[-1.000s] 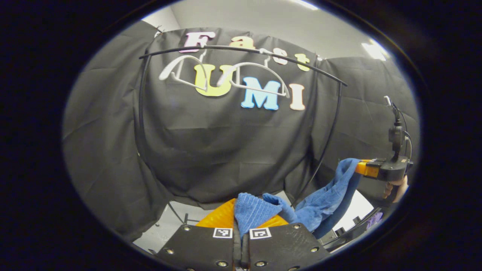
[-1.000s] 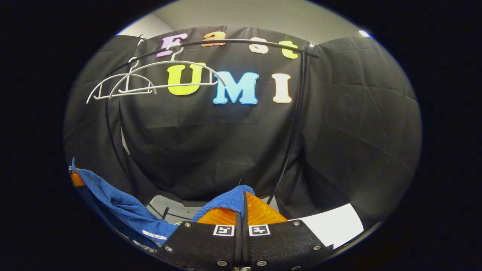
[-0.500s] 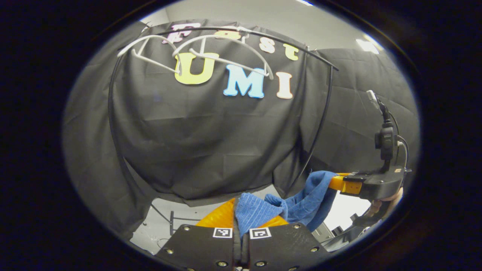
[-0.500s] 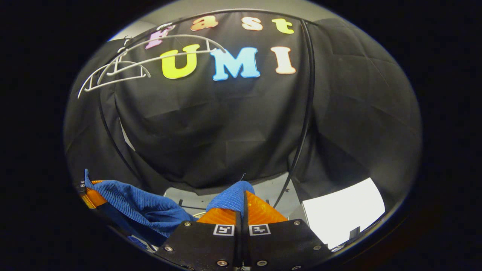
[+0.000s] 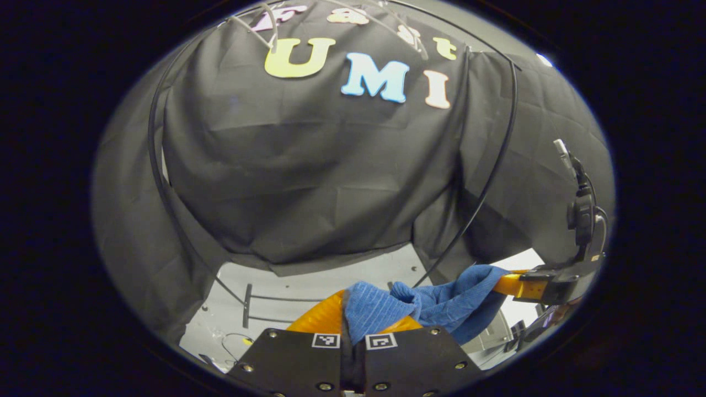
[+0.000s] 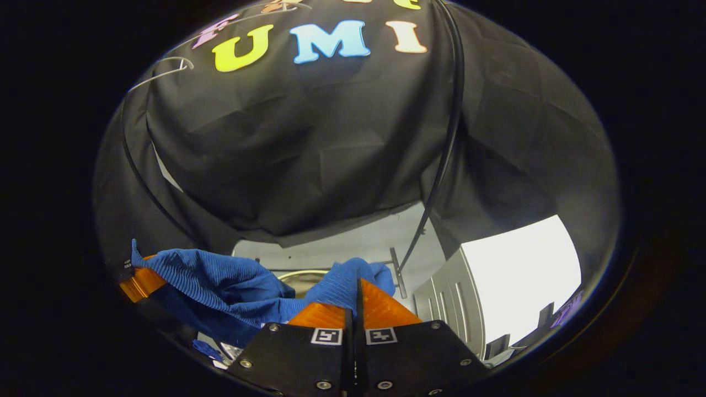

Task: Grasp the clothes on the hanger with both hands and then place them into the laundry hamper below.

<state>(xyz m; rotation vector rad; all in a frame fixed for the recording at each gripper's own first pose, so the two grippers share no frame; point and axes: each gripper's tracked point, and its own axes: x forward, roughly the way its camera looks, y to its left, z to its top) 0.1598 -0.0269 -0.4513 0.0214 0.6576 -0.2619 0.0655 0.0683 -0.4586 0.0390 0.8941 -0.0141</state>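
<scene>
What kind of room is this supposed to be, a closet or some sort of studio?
Most likely a small test booth set up like a laundry corner, not a real closet. Black cloth hangs as the walls, a thin black clothes rail stands before it, and two hand-held grippers carry a blue garment.

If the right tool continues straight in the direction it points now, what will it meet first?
Probably the black cloth wall hanging straight ahead, though depth is unclear. The right tool is shut on the blue garment, which would travel with it.
</scene>
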